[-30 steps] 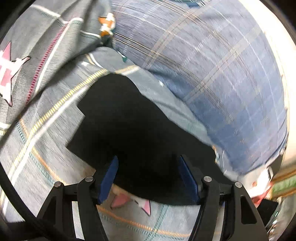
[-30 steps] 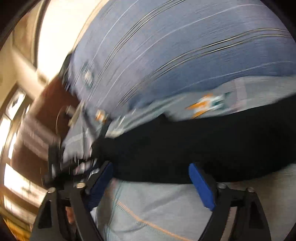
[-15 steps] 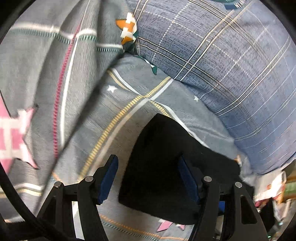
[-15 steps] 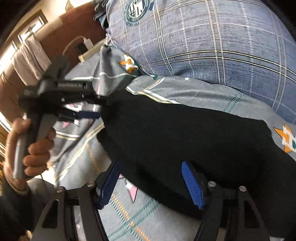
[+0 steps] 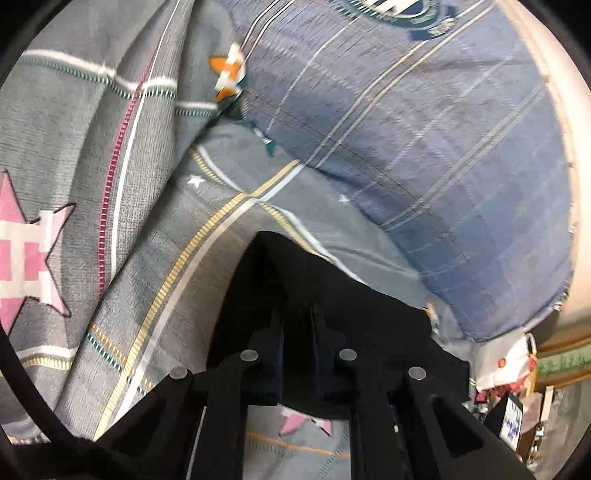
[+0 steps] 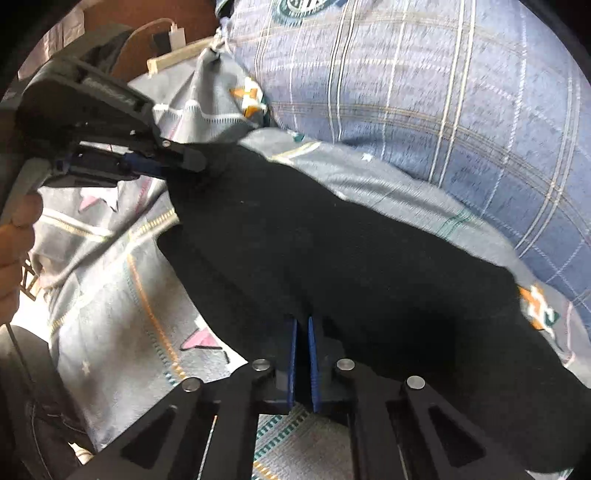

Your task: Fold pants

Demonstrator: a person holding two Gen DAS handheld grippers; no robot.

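The black pants [image 6: 332, 240] lie across a grey star-patterned bedsheet [image 6: 122, 295]. In the right wrist view my right gripper [image 6: 302, 328] is closing its blue pads on the near edge of the pants, with the fabric pinched between them. My left gripper [image 5: 297, 328] is closing on a corner of the pants [image 5: 321, 291], dark cloth between its fingers. The right wrist view also shows the left gripper [image 6: 192, 160] at the far left end of the pants, clamped on that corner and held by a hand [image 6: 14, 236].
A big blue plaid pillow [image 5: 424, 147] bulges just behind the pants. A bunched grey sheet fold [image 5: 92, 147] rises to the left. A wooden headboard with a charger and cable [image 6: 173, 35] stands at the back. Clutter [image 5: 509, 369] sits beyond the bed's right edge.
Both grippers have gone from wide open to shut on the black pants. The right gripper has swung in and settled over the near edge; the left has shifted onto the corner.
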